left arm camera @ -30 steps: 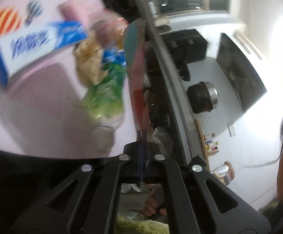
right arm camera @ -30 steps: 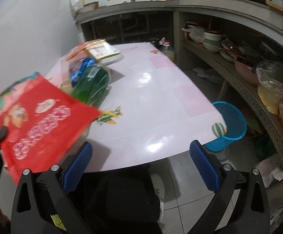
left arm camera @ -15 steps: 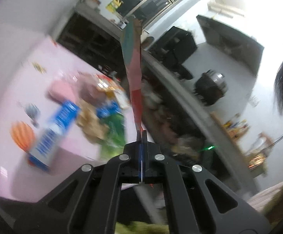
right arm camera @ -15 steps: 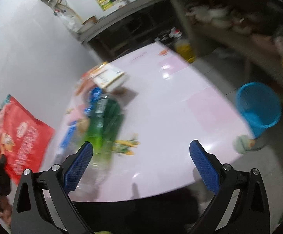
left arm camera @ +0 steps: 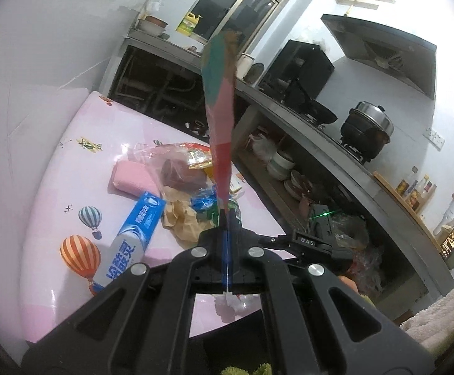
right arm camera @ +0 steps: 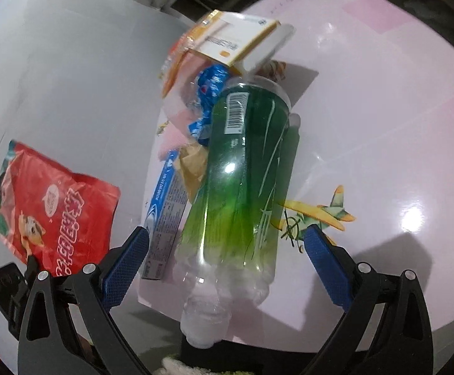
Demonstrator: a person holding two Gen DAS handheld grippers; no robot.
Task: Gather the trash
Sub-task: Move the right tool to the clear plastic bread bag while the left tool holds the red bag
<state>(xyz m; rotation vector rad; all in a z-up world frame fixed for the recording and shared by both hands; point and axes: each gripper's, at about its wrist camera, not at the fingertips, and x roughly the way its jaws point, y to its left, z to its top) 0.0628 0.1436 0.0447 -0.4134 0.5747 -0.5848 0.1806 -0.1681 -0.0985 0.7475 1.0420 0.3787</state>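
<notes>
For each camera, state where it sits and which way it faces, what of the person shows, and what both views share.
Left wrist: sits on the shut left gripper, facing across the pink table toward the kitchen counter; dark hair shows at the right edge.
Right wrist: sits on the open right gripper, looking down at the clear green-labelled plastic bottle lying between its fingers; no body part shows clearly.
Shared: the flat red snack bag pinched by the left gripper, the blue toothpaste box, the bottle.

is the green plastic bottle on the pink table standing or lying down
Lying down. The green-labelled clear plastic bottle rests on its side on the pink table, its neck overhanging the near edge.
</notes>
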